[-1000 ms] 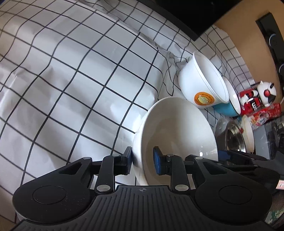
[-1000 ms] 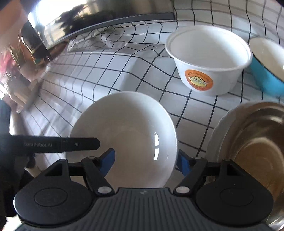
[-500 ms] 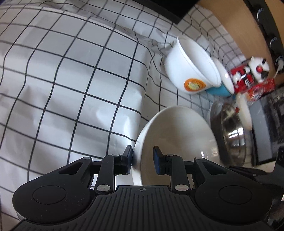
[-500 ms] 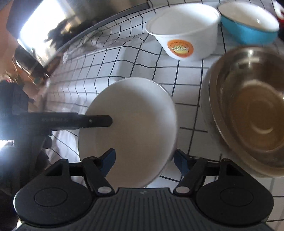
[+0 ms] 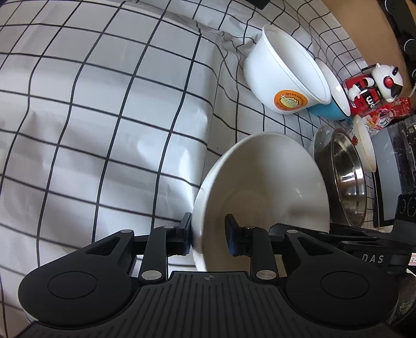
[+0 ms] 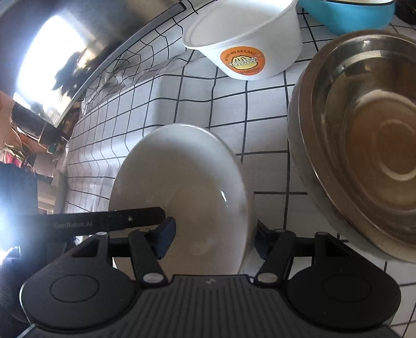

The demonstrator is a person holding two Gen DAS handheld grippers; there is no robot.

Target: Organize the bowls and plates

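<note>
Both claws straddle the round white ceramic bowl [image 5: 262, 187]: left gripper [image 5: 208, 231] spreading off its rim, right gripper [image 6: 213, 238] narrowing, pads not yet pressing. Only the left view shows the red-and-white robot figurine [image 5: 377, 85].

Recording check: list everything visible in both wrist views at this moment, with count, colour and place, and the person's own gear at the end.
White ceramic bowl: 1, white, tilted, rim between both grippers' fingers.
Paper tub: 1, white with an orange round label, on the cloth behind the white bowl.
Blue bowl: 1, blue outside, white inside, beside the tub.
Steel bowl: 1, silver, sitting in a pale dish to the right.
Pale plate: 1, cream, standing on edge beyond the steel bowl.
Robot figure: 1, white and red, at the cloth's far edge.
Checked cloth: 1, white with black grid, under everything.
Left gripper: black, blue pads, jaws opening, bowl rim between them.
Right gripper: black, blue pads, jaws closing about the bowl.
</note>
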